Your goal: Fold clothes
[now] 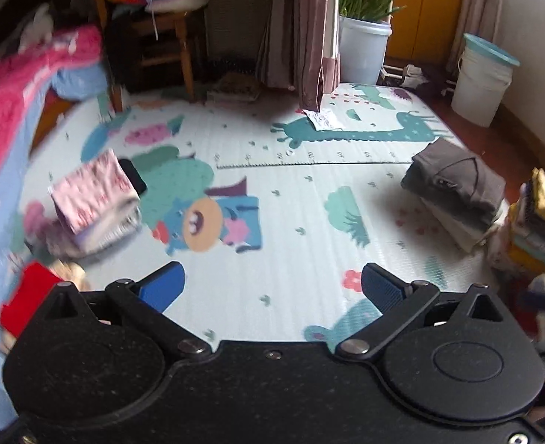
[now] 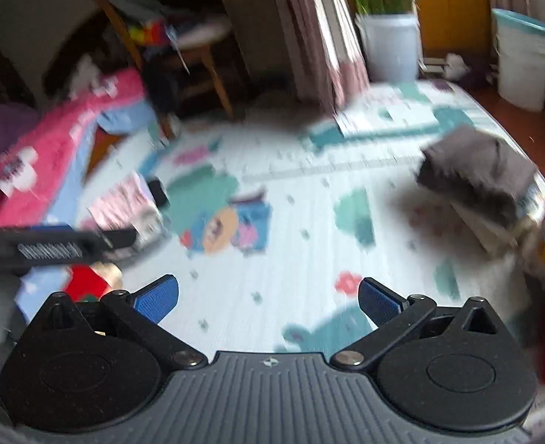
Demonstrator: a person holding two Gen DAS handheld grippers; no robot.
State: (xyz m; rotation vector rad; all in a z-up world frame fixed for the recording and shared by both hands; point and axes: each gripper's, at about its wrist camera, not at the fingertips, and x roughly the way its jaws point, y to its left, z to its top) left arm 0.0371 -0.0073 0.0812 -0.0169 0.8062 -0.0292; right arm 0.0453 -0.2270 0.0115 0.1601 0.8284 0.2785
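Note:
My left gripper (image 1: 272, 285) is open and empty above the cartoon play mat (image 1: 302, 199). My right gripper (image 2: 268, 294) is open and empty above the same mat (image 2: 309, 222); this view is blurred. A folded pink patterned garment (image 1: 94, 199) lies on a small pile at the mat's left, also in the right wrist view (image 2: 124, 203). A folded dark grey garment (image 1: 457, 181) tops a stack at the right, also in the right wrist view (image 2: 479, 170). The left gripper's body (image 2: 50, 246) shows at the left of the right wrist view.
A pink and blue blanket (image 1: 9, 118) hangs at the left. A red item (image 1: 28, 296) lies near the left fingers. A stack of folded cloths (image 1: 542, 218) stands at the far right. A wooden chair (image 1: 161, 37), curtain (image 1: 309, 29), plant pot (image 1: 364, 48) and white bucket (image 1: 483, 81) stand behind.

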